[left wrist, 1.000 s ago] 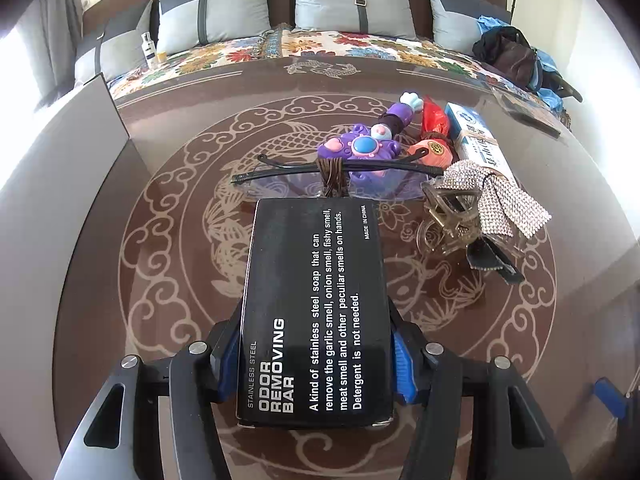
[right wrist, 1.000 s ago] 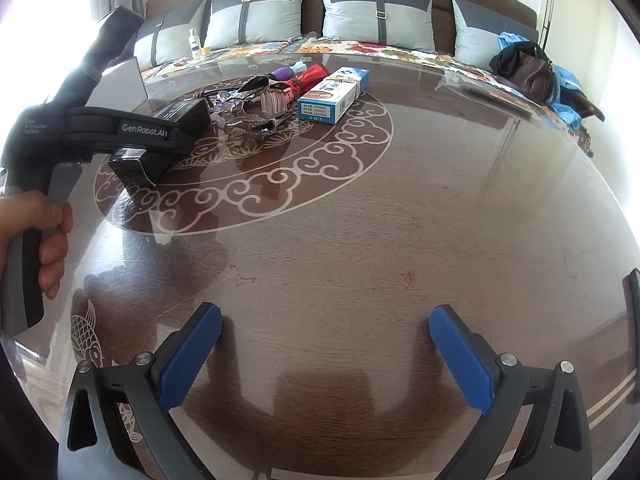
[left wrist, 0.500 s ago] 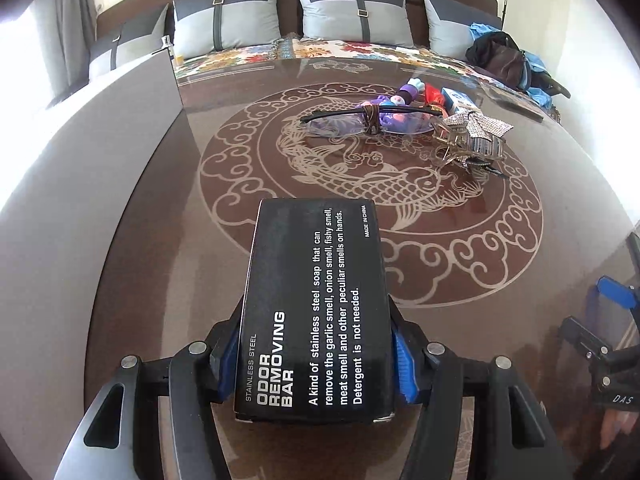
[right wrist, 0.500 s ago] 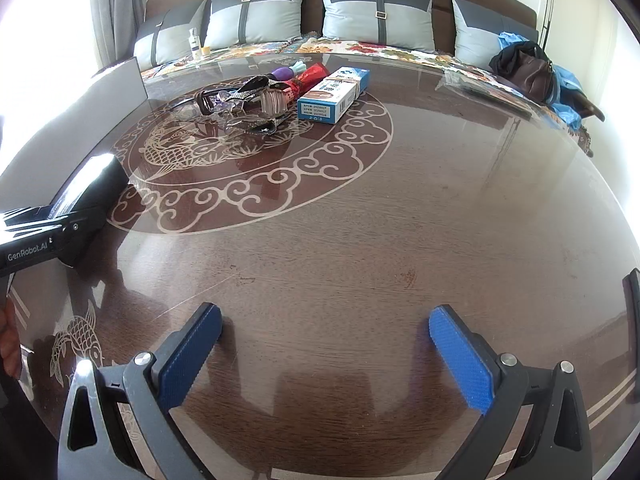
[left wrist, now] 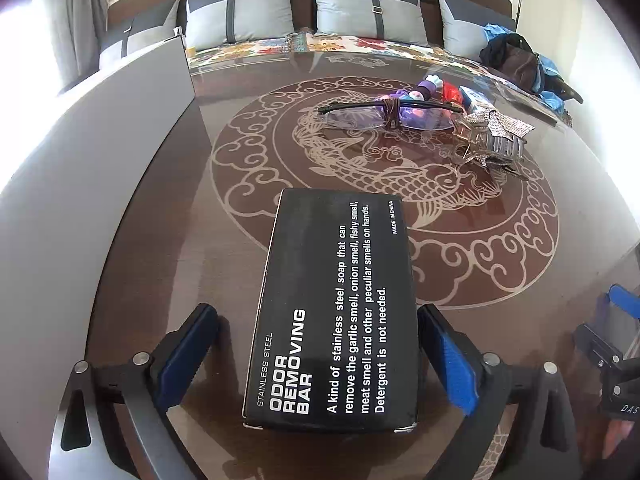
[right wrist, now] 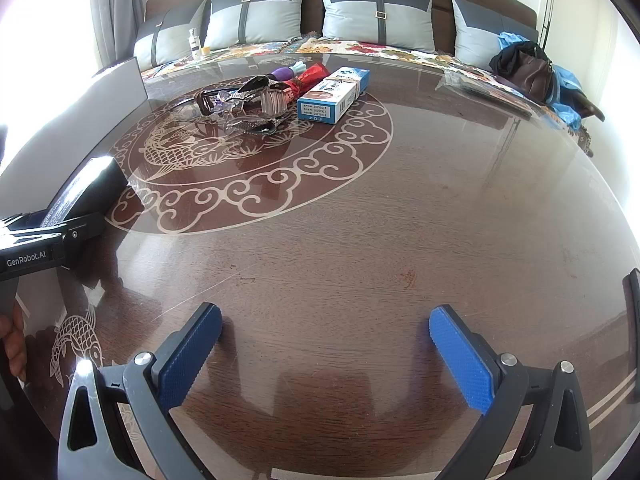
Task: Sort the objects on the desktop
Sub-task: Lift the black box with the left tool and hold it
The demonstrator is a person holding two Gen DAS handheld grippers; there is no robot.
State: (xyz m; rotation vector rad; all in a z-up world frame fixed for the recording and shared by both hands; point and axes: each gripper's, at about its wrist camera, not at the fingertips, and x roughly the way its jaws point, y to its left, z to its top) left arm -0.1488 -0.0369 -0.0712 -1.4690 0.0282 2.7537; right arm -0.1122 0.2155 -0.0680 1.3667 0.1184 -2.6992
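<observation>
the left gripper (left wrist: pixel 318 354) is letting go: its jaws are opening, clear of the black box (left wrist: pixel 332 312) lying on the bench (right wrist: pixel 360 240) (left edge). right gripper (right wrist: pixel 325 354) jaws spread, empty. next, probably back off toward the pile (right wrist: pixel 248 104).

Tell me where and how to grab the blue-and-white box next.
Take the blue-and-white box across its two long sides, near the middle. It lies flat with one short end facing the right claw, whose jaws stand open, so come straight in from that near end. Its right side is clear; the red packet crowds the left.
</observation>
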